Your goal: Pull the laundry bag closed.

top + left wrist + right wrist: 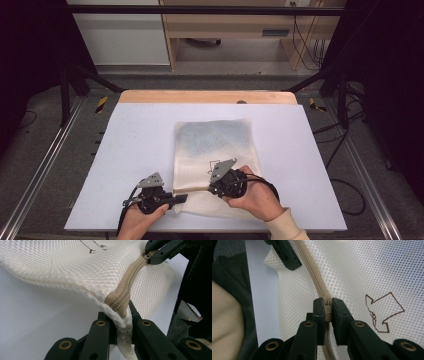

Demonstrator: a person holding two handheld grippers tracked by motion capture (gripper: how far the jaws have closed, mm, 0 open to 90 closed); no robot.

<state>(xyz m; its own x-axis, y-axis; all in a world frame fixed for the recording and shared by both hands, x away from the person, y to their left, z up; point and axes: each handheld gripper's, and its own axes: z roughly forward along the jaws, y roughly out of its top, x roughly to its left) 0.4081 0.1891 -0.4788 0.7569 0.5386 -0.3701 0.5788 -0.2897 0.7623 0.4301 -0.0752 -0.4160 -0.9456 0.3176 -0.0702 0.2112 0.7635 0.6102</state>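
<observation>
We have the white mesh laundry bag (216,160) lying flat on the tabletop (130,150), near its front edge, with the left tongs (120,322) clamped on the bag's corner at the end of the beige zipper (130,282) and the right tongs (327,312) clamped on the zipper's slider partway along it. By our reckoning the grip is set and the slide along the rest of the zipper is left to do. Beyond the bag, the pale tabletop ends in a wooden strip (205,96), with grey floor and light wooden furniture (225,25) behind it.
</observation>
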